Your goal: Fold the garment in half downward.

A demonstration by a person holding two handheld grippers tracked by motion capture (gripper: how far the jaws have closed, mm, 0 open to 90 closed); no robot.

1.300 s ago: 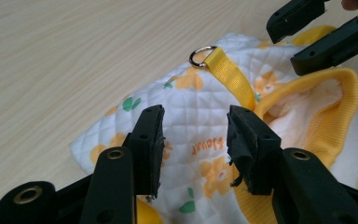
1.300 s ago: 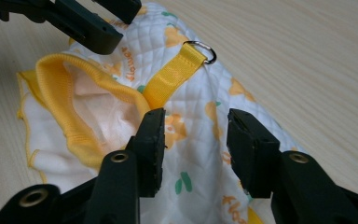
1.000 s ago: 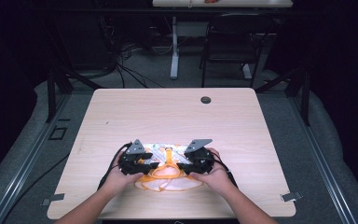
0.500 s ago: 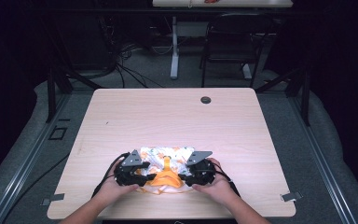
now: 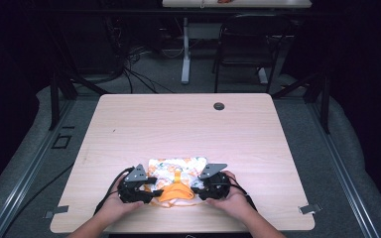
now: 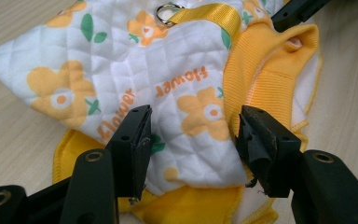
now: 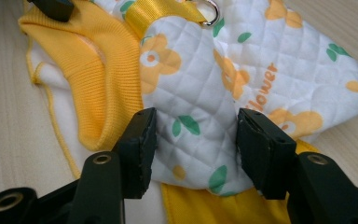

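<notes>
We hold the left gripper point(image 5: 151, 191) and right gripper point(image 5: 194, 189) over the small flowered garment point(image 5: 176, 173) near the table's point(image 5: 258, 148) near edge; both sets of jaws stand apart, quilted flaps between them unpinched. Closing now could bunch several layers and undo the fold.

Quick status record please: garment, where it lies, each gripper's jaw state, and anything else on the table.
garment: quilted flower-print pet vest, yellow ribbed trim, metal ring
place: flat on table, near edge
left gripper: jaws apart over a folded flap, just opened wider
right gripper: jaws apart over the opposite flap, no squeeze visible
other: round dark grommet at far edge
</notes>
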